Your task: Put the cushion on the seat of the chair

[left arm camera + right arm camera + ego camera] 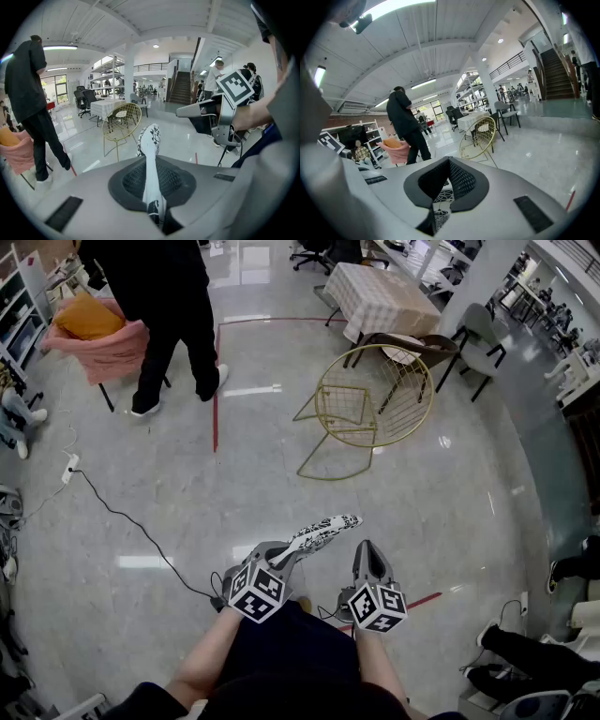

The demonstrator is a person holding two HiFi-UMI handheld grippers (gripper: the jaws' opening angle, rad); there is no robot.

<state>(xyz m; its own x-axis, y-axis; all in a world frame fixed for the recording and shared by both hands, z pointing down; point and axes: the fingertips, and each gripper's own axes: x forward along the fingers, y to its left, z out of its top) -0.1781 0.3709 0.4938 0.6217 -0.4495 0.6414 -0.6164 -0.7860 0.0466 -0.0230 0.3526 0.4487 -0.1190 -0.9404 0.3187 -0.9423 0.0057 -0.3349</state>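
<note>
The left gripper (281, 557) is clamped on the edge of the white cushion (324, 530), whose black print is a pattern with no legible words; the right gripper (368, 555) stands narrowly apart, empty, just beside it; the gold wire chair (367, 401) is well apart across the floor.

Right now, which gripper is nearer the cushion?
Left. The left gripper is clamped on the cushion; the right gripper is open beside its far end, not gripping.
</note>
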